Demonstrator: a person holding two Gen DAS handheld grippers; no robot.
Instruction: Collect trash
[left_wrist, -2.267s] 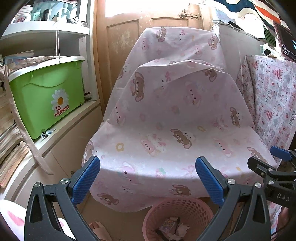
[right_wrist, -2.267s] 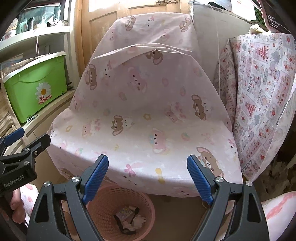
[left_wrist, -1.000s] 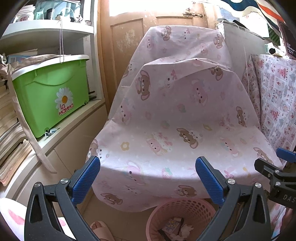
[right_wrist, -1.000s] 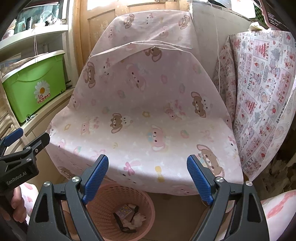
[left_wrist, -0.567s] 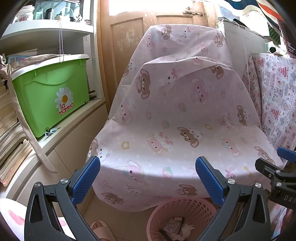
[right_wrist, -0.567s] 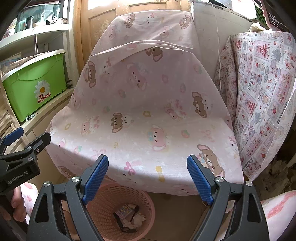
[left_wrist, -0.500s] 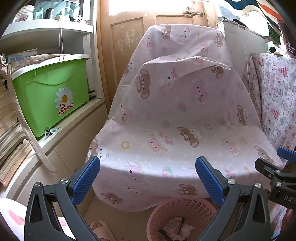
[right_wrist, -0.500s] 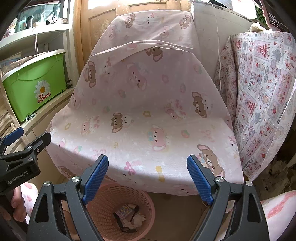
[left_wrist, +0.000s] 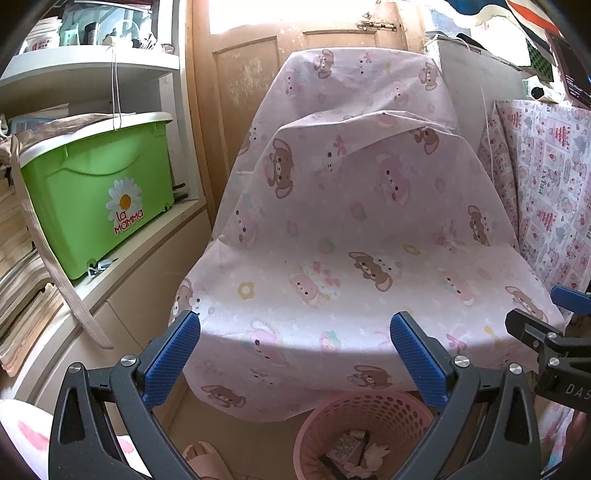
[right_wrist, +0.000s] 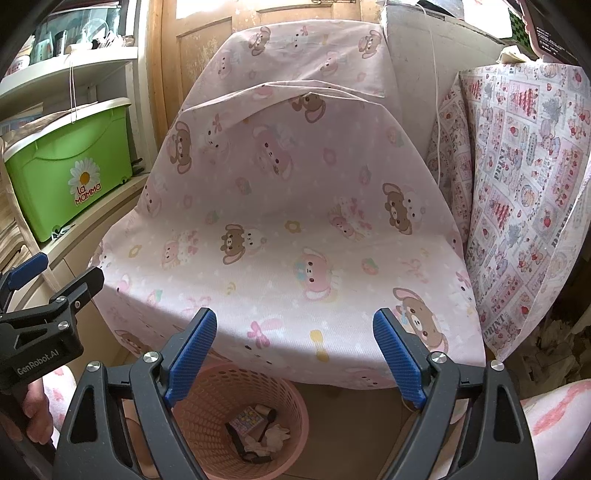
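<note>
A pink plastic basket (right_wrist: 207, 406) stands on the floor below the front edge of a chair draped in a pink bear-print cloth (right_wrist: 295, 206). It holds trash (right_wrist: 258, 432): a small printed packet, crumpled white paper and a dark strip. The basket also shows in the left wrist view (left_wrist: 369, 417). My left gripper (left_wrist: 295, 354) is open and empty, above the cloth's front edge. My right gripper (right_wrist: 295, 358) is open and empty, above the basket. No trash shows on the cloth.
A green lidded box (left_wrist: 99, 192) sits on a white shelf unit (left_wrist: 122, 280) at the left. A cloth-covered stand with a patchwork print (right_wrist: 524, 206) is at the right. A wooden door (left_wrist: 258, 74) is behind the chair. A slippered foot (left_wrist: 203, 458) is by the basket.
Both views have shifted only slightly. The grippers stay open and empty, and the basket and cloth have not moved.
</note>
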